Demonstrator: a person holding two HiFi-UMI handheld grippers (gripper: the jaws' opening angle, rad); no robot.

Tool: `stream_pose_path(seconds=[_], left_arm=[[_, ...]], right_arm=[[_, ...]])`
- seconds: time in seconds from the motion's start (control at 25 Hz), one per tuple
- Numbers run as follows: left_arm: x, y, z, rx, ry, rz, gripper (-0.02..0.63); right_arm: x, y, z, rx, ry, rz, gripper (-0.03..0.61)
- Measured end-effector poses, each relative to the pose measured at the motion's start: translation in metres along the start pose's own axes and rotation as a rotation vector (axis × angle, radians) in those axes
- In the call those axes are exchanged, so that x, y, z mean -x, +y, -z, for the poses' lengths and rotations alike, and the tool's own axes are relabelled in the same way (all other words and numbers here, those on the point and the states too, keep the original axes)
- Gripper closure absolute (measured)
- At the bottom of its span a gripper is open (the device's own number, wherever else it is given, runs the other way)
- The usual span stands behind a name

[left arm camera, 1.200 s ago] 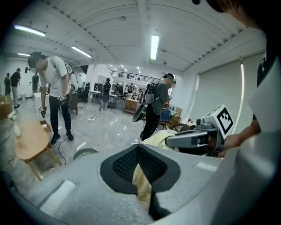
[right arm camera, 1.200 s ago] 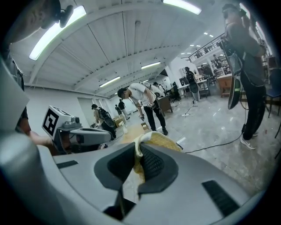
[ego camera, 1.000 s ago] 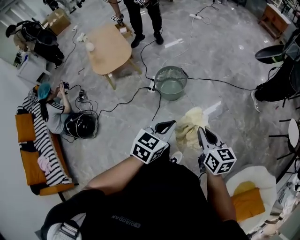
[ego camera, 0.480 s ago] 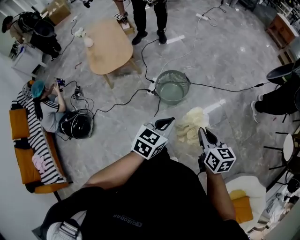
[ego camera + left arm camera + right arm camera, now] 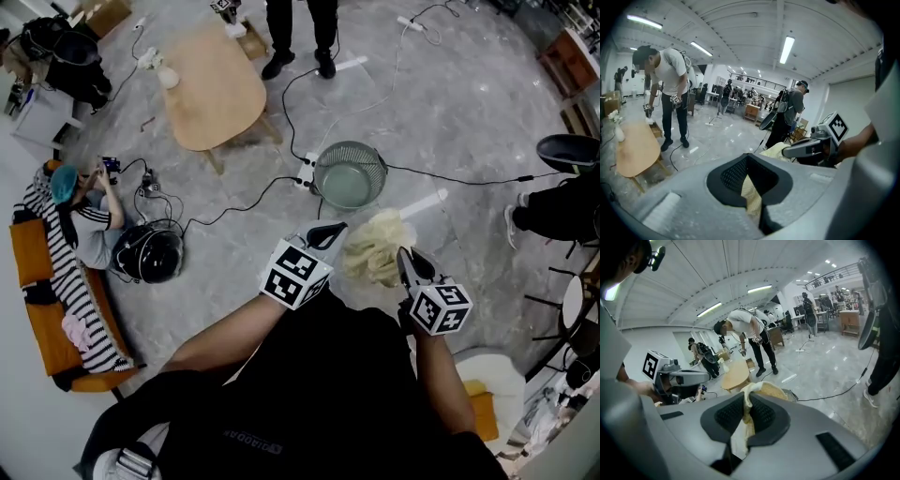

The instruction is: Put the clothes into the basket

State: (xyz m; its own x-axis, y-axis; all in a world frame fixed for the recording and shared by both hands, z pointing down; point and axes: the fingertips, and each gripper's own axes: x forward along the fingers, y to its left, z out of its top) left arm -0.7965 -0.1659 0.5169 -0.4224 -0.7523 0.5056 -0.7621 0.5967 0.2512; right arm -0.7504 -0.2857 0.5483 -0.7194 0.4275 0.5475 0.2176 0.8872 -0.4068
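Observation:
A pale yellow cloth hangs bunched between my two grippers, just short of the round green-grey mesh basket on the floor ahead. My left gripper is shut on the cloth's left part; in the left gripper view the fabric is pinched between the black pads of the left gripper. My right gripper is shut on the cloth's right part; in the right gripper view the right gripper grips a fold of cloth that hides most of the basket behind it.
An oval wooden table stands beyond the basket at the left. Black cables and a power strip lie beside the basket. A person sits by an orange sofa at far left. People stand at the top; a black chair is at right.
Both grippers have carried the cloth forward, toward the basket, which now lies closer to them. Their grip on the cloth is unchanged.

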Motion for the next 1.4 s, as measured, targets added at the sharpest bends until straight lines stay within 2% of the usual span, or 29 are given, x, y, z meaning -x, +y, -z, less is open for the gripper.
stream_pose_path(seconds=[0.16, 0.4, 0.68, 0.92, 1.08, 1.24, 1.4], left_arm=[[-0.003, 0.024, 0.001, 0.005, 0.018, -0.008, 0.614], [-0.014, 0.053, 0.005, 0.076, 0.016, -0.053, 0.614], [-0.041, 0.086, 0.021, 0.155, 0.049, -0.171, 0.614], [-0.075, 0.105, 0.052, 0.229, 0.120, -0.252, 0.614], [-0.096, 0.108, 0.065, 0.259, 0.143, -0.264, 0.614], [-0.110, 0.112, 0.075, 0.281, 0.156, -0.279, 0.614], [-0.118, 0.112, 0.087, 0.293, 0.175, -0.286, 0.614]], right_arm=[[-0.041, -0.015, -0.010, -0.007, 0.006, 0.019, 0.543], [-0.109, -0.053, -0.010, 0.020, 0.063, 0.060, 0.543], [-0.206, -0.111, 0.005, 0.000, 0.161, 0.047, 0.543], [-0.278, -0.153, 0.017, -0.018, 0.231, 0.035, 0.543], [-0.312, -0.173, 0.013, -0.062, 0.208, 0.016, 0.542], [-0.342, -0.188, 0.006, -0.063, 0.167, 0.007, 0.543], [-0.362, -0.207, 0.038, -0.075, 0.192, 0.021, 0.541]])
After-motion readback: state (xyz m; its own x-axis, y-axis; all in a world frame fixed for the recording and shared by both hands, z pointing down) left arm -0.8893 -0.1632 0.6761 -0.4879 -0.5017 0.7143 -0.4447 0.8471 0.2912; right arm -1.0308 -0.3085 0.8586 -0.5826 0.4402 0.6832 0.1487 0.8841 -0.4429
